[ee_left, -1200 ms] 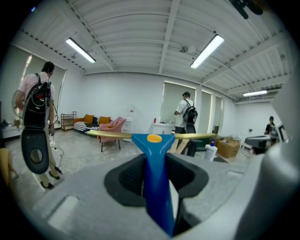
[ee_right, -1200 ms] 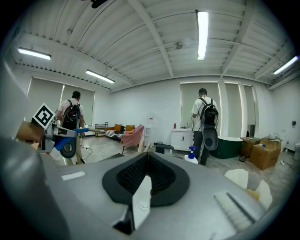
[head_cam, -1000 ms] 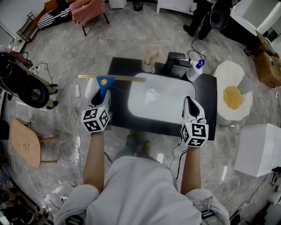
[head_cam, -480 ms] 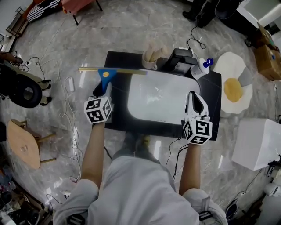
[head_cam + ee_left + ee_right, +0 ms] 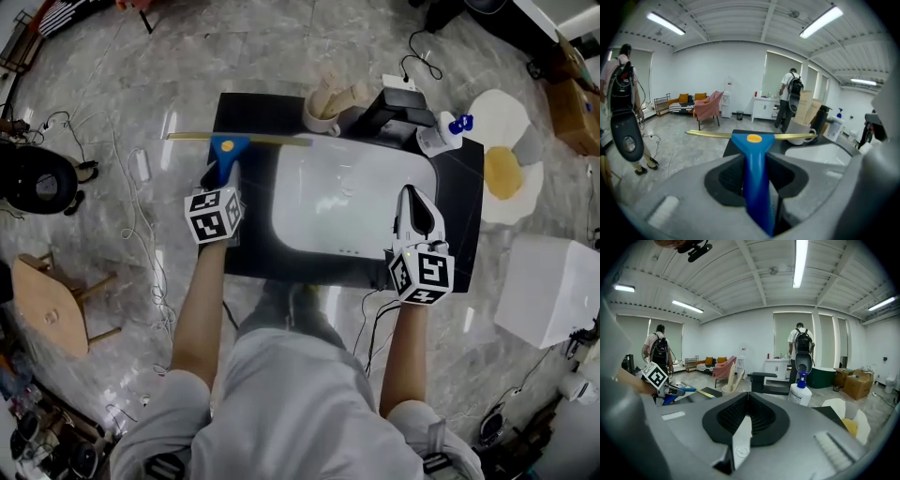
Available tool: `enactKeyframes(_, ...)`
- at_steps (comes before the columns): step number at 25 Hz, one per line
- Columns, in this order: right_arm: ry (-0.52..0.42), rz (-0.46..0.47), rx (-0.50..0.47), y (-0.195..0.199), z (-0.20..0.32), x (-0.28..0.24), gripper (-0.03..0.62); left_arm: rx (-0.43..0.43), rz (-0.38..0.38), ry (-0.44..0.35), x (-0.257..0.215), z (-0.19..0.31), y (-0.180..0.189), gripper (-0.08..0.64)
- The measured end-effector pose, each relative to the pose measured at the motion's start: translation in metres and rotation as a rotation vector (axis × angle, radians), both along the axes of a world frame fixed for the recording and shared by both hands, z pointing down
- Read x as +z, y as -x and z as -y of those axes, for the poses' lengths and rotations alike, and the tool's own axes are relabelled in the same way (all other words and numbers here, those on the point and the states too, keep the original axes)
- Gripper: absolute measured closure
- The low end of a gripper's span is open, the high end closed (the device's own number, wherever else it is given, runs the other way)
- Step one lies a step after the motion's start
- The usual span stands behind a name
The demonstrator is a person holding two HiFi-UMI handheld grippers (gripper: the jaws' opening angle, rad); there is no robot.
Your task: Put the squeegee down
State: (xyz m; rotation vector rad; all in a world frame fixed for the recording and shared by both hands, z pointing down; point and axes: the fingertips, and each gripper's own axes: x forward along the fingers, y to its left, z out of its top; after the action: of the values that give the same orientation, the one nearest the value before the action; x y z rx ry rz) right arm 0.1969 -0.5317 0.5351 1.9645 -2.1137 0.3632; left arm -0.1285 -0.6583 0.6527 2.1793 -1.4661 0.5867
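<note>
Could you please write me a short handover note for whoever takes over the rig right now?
Left gripper: shut on the squeegee by its blue handle, with the blade across the black table's left edge, beside the white tray.
Right gripper: shut and empty, near the tray's right edge.
Done: squeegee brought to the table; I cannot tell whether it touches.
Left: set it down, open the jaws, back away.

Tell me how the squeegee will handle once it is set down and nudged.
The squeegee looks stiff: its long blade runs straight, without sag, either side of the left gripper clamped on its handle. T-shaped, it should lie flat, not roll. Pushed at one blade end, it would likely pivot.
</note>
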Motion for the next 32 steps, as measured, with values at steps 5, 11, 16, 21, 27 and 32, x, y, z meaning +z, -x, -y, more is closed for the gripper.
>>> enactKeyframes(5, 0.014, 0.006, 0.009, 0.002, 0.012, 0.013, 0.589, 0.004, 0.016, 0.054, 0.030, 0.010, 0.001, 0.428)
enactKeyframes(11, 0.029, 0.011, 0.007, 0.002, 0.027, 0.021, 0.589, 0.012, 0.041, 0.104, 0.050, 0.022, -0.006, 0.428)
enactKeyframes(16, 0.036, 0.016, 0.003, 0.004, 0.034, 0.025, 0.589, 0.011, 0.042, 0.139, 0.061, 0.024, -0.008, 0.428)
enactKeyframes(21, 0.043, 0.011, 0.006, 0.002, 0.035, 0.027, 0.589, 0.021, 0.053, 0.167, 0.067, 0.026, -0.015, 0.428)
enactKeyframes(27, 0.050, 0.009, 0.013, -0.003, 0.035, 0.030, 0.589, 0.015, 0.044, 0.164, 0.069, 0.028, -0.018, 0.428)
enactKeyframes(32, 0.058, 0.004, 0.007, -0.003, 0.036, 0.031, 0.589, 0.011, 0.042, 0.167, 0.071, 0.027, -0.018, 0.428)
